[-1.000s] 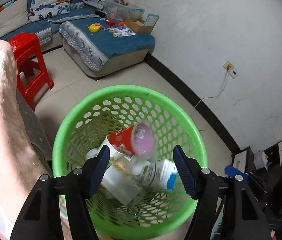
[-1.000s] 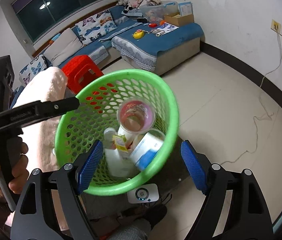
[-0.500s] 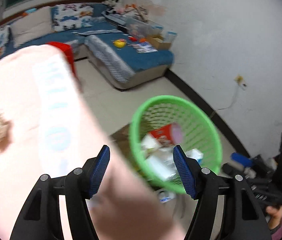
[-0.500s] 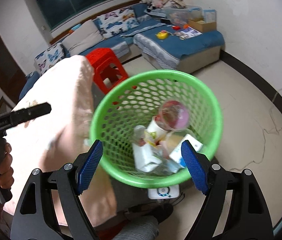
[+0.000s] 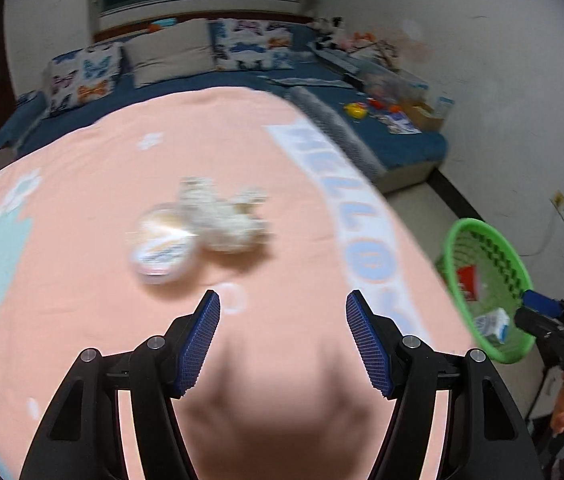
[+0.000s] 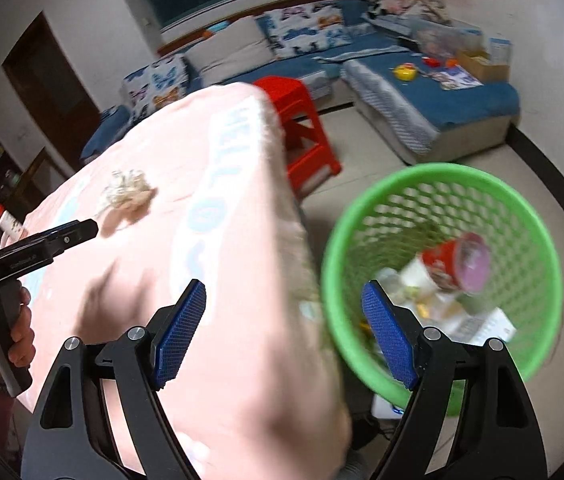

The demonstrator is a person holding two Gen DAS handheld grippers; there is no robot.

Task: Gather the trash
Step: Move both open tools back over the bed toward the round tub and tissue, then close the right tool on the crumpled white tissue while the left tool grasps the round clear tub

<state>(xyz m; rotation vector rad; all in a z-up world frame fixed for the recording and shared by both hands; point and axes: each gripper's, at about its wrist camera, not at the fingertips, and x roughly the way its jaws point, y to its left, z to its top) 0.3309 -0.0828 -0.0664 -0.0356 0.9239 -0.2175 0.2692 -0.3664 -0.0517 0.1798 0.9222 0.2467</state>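
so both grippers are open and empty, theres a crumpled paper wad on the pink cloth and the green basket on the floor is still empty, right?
Not quite: the green basket is not empty. The right wrist view shows a red cup and cartons inside. The rest holds: the left gripper and right gripper are open and empty, and the paper wad lies on the pink cloth.

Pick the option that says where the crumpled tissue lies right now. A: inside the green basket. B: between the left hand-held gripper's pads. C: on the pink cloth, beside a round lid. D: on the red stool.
C: the crumpled tissue lies on the pink cloth next to the round lid, ahead of the empty left hand-held gripper and apart from the green basket.
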